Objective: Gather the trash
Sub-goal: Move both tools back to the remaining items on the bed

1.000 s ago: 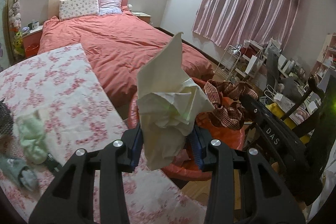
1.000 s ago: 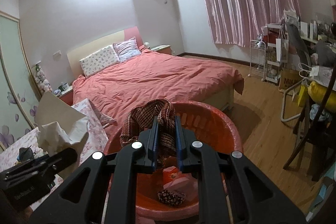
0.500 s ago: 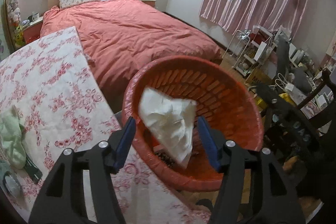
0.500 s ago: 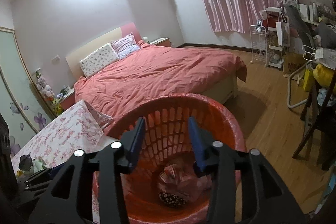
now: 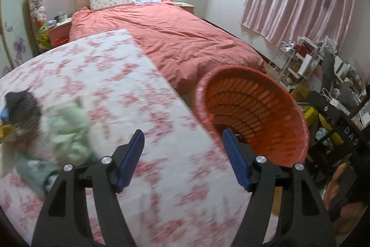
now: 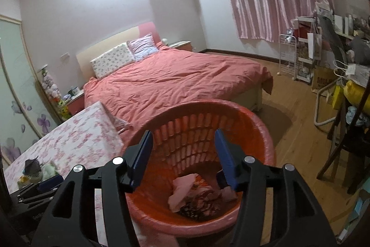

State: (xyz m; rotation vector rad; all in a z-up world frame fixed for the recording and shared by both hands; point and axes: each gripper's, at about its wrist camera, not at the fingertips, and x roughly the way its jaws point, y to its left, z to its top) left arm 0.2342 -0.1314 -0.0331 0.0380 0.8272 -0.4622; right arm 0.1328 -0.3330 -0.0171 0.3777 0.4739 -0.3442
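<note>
— Trash [image 6: 196, 191], where?
— Right wrist view: crumpled paper and cloth at the bottom of the orange basket [image 6: 266, 131]. My right gripper [image 6: 183, 157] hangs over it, jaws opening, nothing between them.
— Left wrist view?
— My left gripper [image 5: 182, 154] is over the floral tablecloth [image 5: 111, 85], jaws opening, nothing between. Green wad [image 5: 69, 129] and dark netted lump [image 5: 22, 108] lie at left; basket beside the table.

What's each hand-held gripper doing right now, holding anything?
Left hand-held gripper: jaws opening, nothing between them, over the floral table.
Right hand-held gripper: jaws opening, nothing between them, above the red basket.
</note>
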